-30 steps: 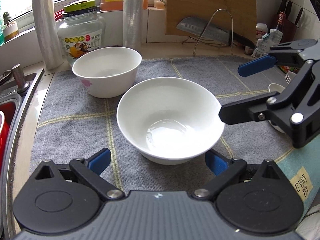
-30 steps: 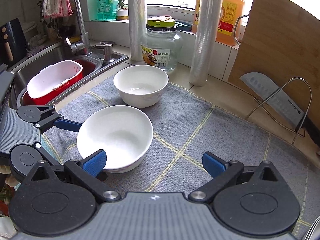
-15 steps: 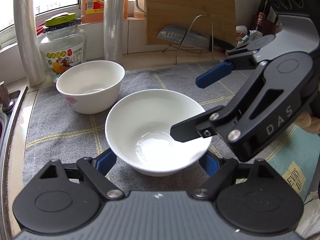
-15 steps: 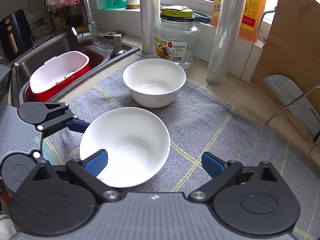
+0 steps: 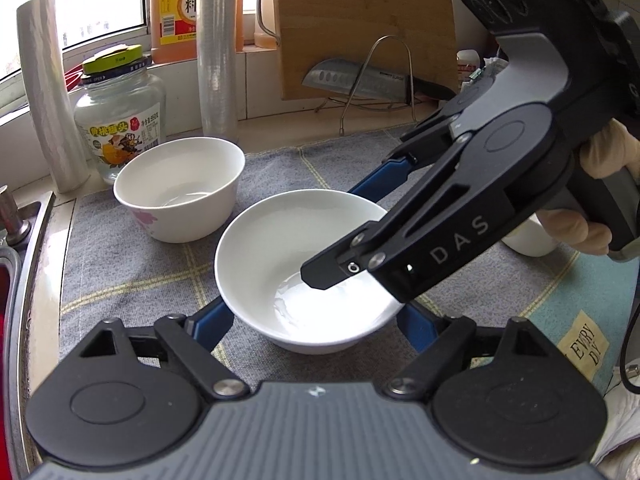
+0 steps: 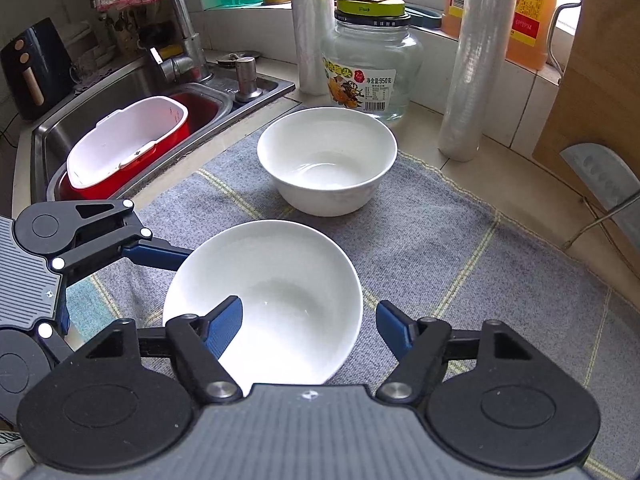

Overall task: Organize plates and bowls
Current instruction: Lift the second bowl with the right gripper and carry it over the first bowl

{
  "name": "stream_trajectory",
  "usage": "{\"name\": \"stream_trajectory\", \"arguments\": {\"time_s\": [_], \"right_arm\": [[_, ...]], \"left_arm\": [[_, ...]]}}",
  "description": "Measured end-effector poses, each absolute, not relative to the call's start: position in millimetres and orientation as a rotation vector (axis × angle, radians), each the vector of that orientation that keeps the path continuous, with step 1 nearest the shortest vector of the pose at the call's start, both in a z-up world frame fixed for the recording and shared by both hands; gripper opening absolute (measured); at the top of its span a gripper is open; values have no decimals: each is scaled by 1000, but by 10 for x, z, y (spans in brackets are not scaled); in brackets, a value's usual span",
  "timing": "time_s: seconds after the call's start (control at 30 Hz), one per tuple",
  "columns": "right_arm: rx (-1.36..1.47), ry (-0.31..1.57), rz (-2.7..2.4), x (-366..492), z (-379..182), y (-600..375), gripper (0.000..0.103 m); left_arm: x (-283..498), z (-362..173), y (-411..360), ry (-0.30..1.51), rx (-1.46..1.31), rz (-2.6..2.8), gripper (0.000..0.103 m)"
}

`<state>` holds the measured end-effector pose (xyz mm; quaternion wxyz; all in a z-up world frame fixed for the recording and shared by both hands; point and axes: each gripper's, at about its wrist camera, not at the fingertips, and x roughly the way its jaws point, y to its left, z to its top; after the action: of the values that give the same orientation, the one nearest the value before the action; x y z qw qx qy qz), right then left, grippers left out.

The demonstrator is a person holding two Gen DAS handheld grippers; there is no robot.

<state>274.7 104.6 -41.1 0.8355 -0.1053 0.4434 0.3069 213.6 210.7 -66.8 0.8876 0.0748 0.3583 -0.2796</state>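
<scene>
A plain white bowl [image 5: 280, 248] [image 6: 280, 280] sits on the grey checked mat [image 5: 132, 264]. My left gripper [image 5: 314, 324] is shut on it, one blue pad against each side of its lower wall. In the right wrist view one of its fingers [image 6: 156, 254] touches the bowl's left side. My right gripper [image 6: 308, 326] [image 5: 352, 228] straddles the bowl's right rim with its jaws closing. One pad hangs inside the bowl and the other stands just outside the wall, neither pressing. A second white bowl [image 5: 180, 192] [image 6: 328, 160] with a pink flower stands behind.
Behind the bowls are a glass jar [image 6: 372, 68], two film rolls [image 6: 472, 80], and a cutting board with a knife [image 5: 360, 80] on a wire rack. The sink at left holds a red container [image 6: 128, 144]. A white cup [image 5: 528, 240] stands at the right.
The right gripper came in over the near bowl, dropped one finger inside it and narrowed its jaws. The left jaws closed onto the bowl's sides.
</scene>
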Motion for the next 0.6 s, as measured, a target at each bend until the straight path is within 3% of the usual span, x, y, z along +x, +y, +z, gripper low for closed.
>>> {"name": "stream_trajectory", "arguments": {"time_s": [0.3,0.6], "right_arm": [[-206,939,670,2783,-406,1068,68],[-219,940,666,2773,-398,1079,67]], "left_arm": [[2142,-667,2126,745,149,-587,88],[2151,-656,2118,755,157,-594,87]]}}
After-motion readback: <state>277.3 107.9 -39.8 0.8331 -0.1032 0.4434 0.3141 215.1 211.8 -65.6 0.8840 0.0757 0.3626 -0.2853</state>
